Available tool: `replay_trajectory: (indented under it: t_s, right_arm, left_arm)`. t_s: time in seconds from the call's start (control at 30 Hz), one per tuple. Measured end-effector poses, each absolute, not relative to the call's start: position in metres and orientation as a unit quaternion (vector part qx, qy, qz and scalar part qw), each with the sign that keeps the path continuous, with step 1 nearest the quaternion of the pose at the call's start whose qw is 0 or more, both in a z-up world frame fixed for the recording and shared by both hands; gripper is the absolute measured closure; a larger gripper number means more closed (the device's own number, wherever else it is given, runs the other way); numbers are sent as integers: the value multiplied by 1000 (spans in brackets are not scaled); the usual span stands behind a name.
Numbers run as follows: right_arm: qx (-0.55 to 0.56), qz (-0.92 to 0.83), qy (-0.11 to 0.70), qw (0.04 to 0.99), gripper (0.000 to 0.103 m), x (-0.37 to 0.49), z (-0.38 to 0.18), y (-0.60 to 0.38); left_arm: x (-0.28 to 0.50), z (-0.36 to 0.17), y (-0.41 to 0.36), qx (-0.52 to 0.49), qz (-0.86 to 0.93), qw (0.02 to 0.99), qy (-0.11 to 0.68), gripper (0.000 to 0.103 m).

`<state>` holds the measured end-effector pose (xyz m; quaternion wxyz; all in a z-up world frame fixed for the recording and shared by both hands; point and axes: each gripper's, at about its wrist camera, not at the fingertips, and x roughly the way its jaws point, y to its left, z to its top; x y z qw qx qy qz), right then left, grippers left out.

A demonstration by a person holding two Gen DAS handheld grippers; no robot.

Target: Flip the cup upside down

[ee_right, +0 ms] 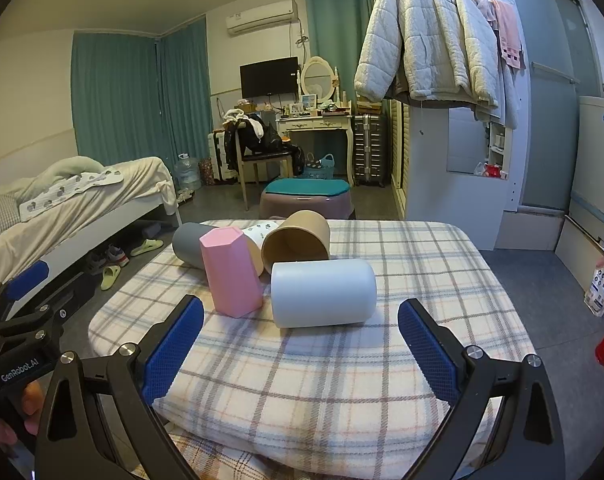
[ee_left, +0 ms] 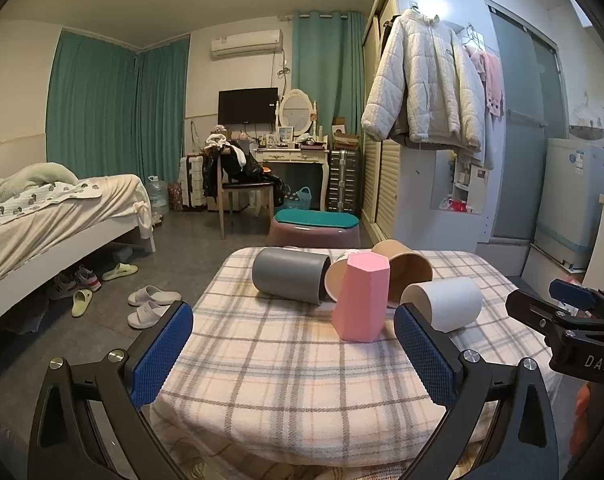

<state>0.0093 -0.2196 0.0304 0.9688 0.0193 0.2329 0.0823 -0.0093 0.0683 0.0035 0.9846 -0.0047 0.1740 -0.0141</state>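
Several cups sit on a plaid-covered table (ee_left: 294,368) (ee_right: 302,380). A pink faceted cup (ee_left: 361,296) (ee_right: 232,272) stands with its closed end up. A grey cup (ee_left: 290,274) (ee_right: 188,246), a white cup (ee_left: 445,302) (ee_right: 321,292), a brown paper cup (ee_left: 405,266) (ee_right: 298,240) and a patterned paper cup (ee_left: 337,276) (ee_right: 262,232) lie on their sides. My left gripper (ee_left: 294,356) is open and empty, short of the pink cup. My right gripper (ee_right: 302,348) is open and empty, just before the white cup.
A bed (ee_left: 62,216) stands at the left with slippers (ee_left: 150,300) on the floor beside it. A purple stool (ee_left: 315,228) is beyond the table. A wardrobe with a hanging white jacket (ee_left: 421,80) and a white appliance (ee_left: 573,200) stand at the right.
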Motion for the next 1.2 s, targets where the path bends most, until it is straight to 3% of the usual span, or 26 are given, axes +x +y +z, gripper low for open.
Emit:
replay_trajectory:
  t_s: [1.2]
  right_arm:
    - [17, 83, 243, 966, 4, 11, 26, -213]
  left_arm:
    - [-8, 1, 66, -1, -23, 983, 184, 0]
